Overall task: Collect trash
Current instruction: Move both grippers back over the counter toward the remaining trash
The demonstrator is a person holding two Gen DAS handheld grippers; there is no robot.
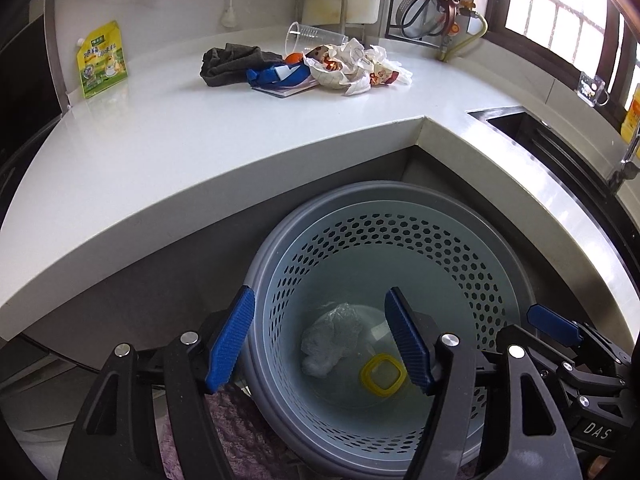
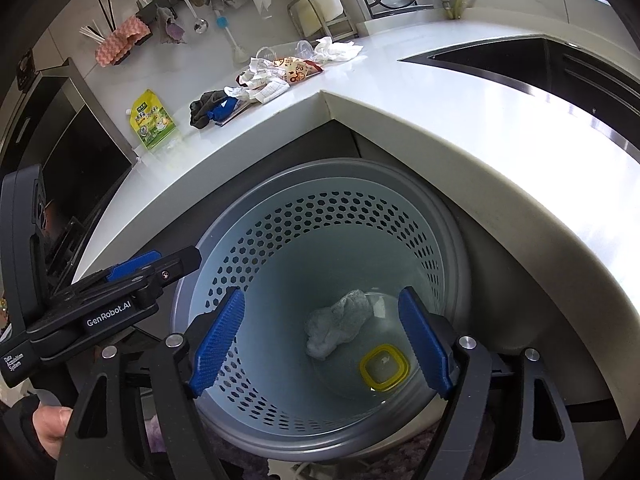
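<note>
A grey perforated waste bin (image 1: pixel 360 194) (image 2: pixel 320 168) stands on the floor below the corner of the white counter (image 1: pixel 200 132) (image 2: pixel 440 120). At its bottom lie a crumpled white plastic wad (image 1: pixel 332 340) (image 2: pixel 336 328) and a square yellow ring (image 1: pixel 384 374) (image 2: pixel 384 368). My left gripper (image 1: pixel 320 340) hangs over the bin mouth, open and with nothing between its blue pads. My right gripper (image 2: pixel 322 342) hovers beside it, also open and not holding anything. On the counter lie crumpled papers and wrappers (image 1: pixel 348 68) (image 2: pixel 276 76) and a clear plastic cup (image 1: pixel 308 36).
A dark cloth (image 1: pixel 232 64), a blue item (image 1: pixel 276 74) and a green-yellow pouch (image 1: pixel 102 60) (image 2: pixel 154 120) also lie on the counter. A sink (image 1: pixel 520 124) (image 2: pixel 520 60) is sunk in at the right. A purple mat (image 1: pixel 224 432) lies by the bin.
</note>
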